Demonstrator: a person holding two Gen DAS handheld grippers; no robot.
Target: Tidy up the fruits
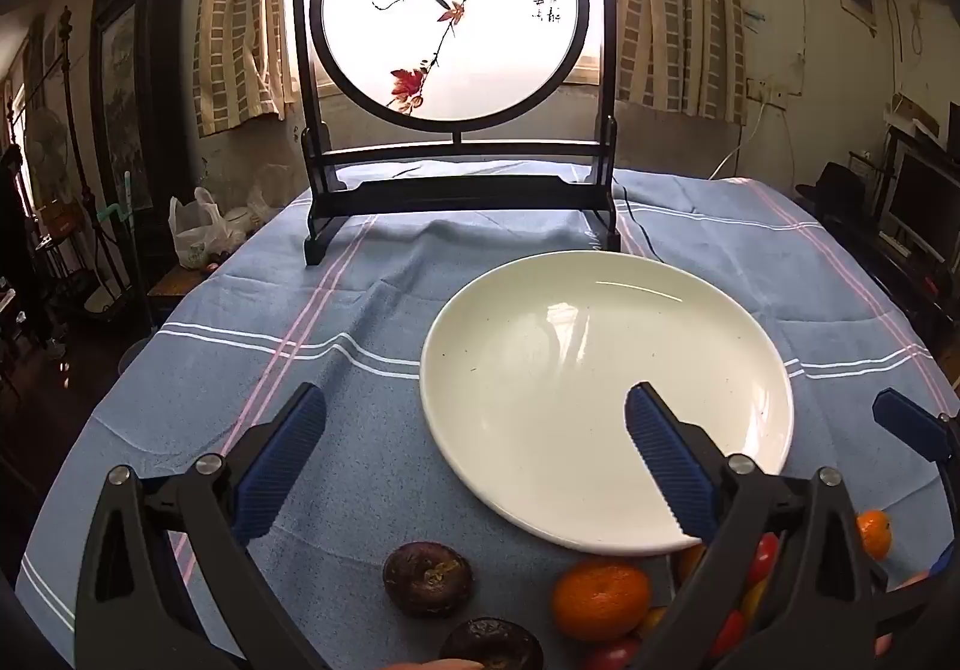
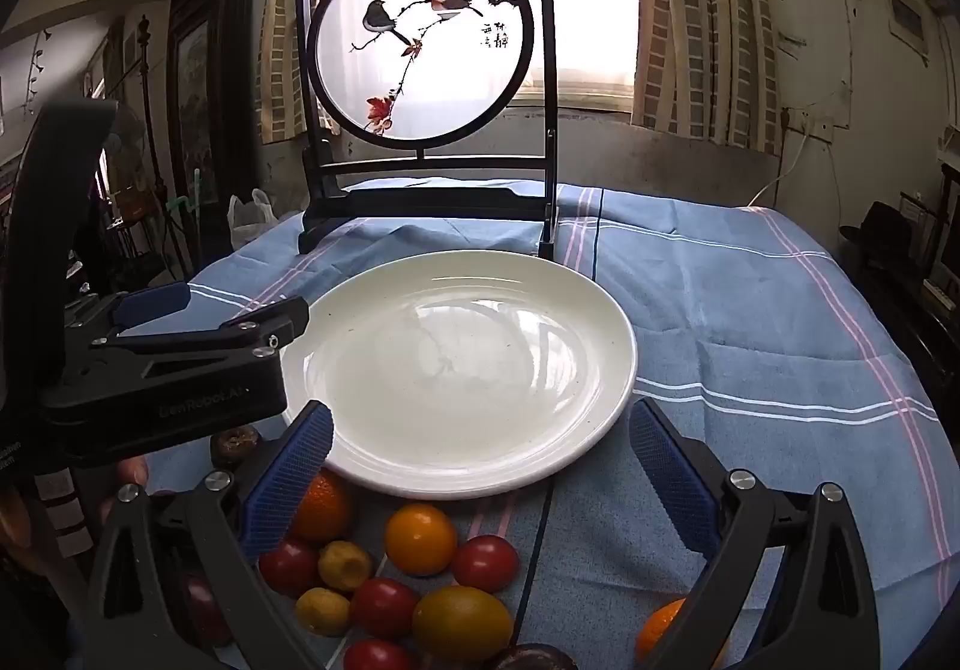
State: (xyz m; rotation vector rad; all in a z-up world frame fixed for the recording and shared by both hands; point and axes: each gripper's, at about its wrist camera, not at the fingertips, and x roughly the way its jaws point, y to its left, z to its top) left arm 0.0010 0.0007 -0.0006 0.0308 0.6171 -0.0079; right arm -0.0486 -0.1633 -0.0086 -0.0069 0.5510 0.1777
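Observation:
A large white plate (image 1: 606, 400) (image 2: 456, 370) lies bare on the blue striped cloth. In front of it, near the table's front edge, lies a heap of fruit: an orange (image 1: 601, 599) (image 2: 420, 538), red tomatoes (image 2: 485, 562), small yellow fruits (image 2: 344, 565) and two dark brown fruits (image 1: 427, 577). My left gripper (image 1: 474, 466) hovers open above the cloth and the plate's near rim, holding nothing. My right gripper (image 2: 480, 478) hangs open over the plate's front rim and the fruit heap, nothing between its fingers. In the right wrist view the left gripper (image 2: 174, 364) sits at the left.
A dark wooden stand with a round painted bird screen (image 1: 456, 9) (image 2: 420, 45) stands on the table's far side. A thin black cable (image 2: 537, 544) runs across the cloth past the fruit. A white plastic bag (image 1: 195, 232) sits off the table at left.

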